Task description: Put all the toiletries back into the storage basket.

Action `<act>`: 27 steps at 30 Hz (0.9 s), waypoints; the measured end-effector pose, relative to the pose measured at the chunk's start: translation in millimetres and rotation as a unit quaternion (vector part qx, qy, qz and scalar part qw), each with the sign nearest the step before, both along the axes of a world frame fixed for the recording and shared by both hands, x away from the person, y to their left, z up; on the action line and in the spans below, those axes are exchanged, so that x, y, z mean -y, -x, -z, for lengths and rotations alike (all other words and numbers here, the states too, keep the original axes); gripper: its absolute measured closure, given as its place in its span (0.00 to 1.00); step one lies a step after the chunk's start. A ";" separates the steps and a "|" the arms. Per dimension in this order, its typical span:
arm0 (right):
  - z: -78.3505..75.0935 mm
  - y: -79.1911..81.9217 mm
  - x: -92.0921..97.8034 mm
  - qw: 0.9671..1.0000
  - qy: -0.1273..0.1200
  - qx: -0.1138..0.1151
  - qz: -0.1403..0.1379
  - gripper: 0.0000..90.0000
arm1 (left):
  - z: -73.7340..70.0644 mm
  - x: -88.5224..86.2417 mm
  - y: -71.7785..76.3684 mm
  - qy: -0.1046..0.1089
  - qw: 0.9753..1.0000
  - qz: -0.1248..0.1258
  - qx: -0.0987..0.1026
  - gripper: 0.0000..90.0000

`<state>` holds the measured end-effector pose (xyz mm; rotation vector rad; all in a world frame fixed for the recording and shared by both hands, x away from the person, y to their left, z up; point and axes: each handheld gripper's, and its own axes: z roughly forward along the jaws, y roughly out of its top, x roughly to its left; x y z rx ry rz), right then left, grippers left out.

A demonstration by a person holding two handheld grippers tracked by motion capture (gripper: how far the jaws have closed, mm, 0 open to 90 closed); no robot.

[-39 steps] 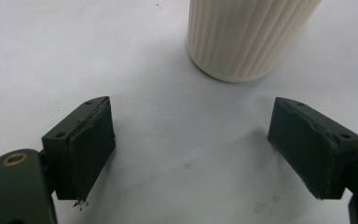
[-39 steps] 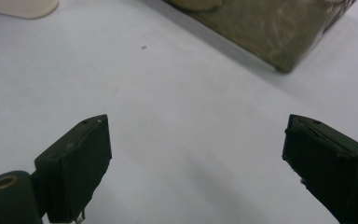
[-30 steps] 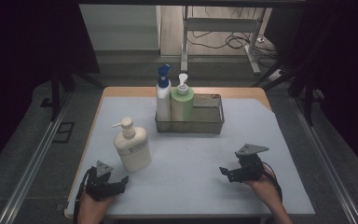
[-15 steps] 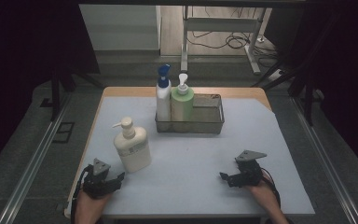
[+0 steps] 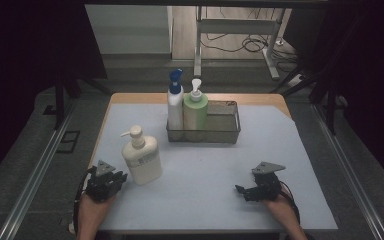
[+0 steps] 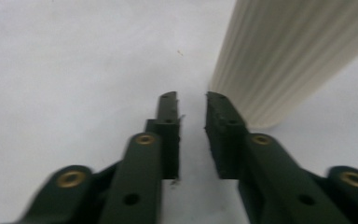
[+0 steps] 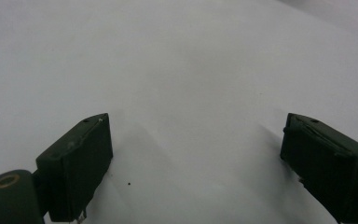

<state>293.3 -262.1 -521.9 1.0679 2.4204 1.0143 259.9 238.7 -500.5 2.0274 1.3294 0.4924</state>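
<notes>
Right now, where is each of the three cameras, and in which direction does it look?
High view: above the person's side, looking forward and down; both forearms, left gripper, right gripper.
Left gripper view: along its near-closed jaws, cream bottle beside them.
Right gripper view: along its wide-open jaws at the white table cover.
Shared: the cream bottle, high and left views.

- left gripper [image 5: 114,177]: black body, grey three-cornered plate on top, black cable trailing; jaws dark green-black with brass-coloured rivets, ribbed inner pads
- right gripper [image 5: 241,189]: same build, blocky black jaws, one brass rivet
- forearms bare, no sleeves
</notes>
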 end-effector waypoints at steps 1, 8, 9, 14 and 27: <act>0.0 0.0 0.0 1.000 0.000 0.000 0.000 0.09 | -0.4 0.0 -2.7 0.002 1.000 0.004 0.000 0.90; 0.1 -0.1 0.1 1.000 -0.001 0.000 0.000 0.09 | -1.7 7.4 -22.9 -0.003 1.000 0.023 0.008 0.99; 0.1 -0.1 0.1 1.000 0.000 0.000 0.000 0.09 | -0.4 7.6 -26.0 0.001 1.000 0.023 0.007 0.99; 0.2 0.0 0.1 1.000 -0.001 0.000 0.000 0.09 | 5.4 7.2 -34.3 0.031 0.999 0.028 0.001 0.99; 0.2 0.1 0.1 1.000 -0.001 0.000 0.000 0.09 | 6.6 18.8 -29.4 0.034 0.998 0.052 0.005 0.99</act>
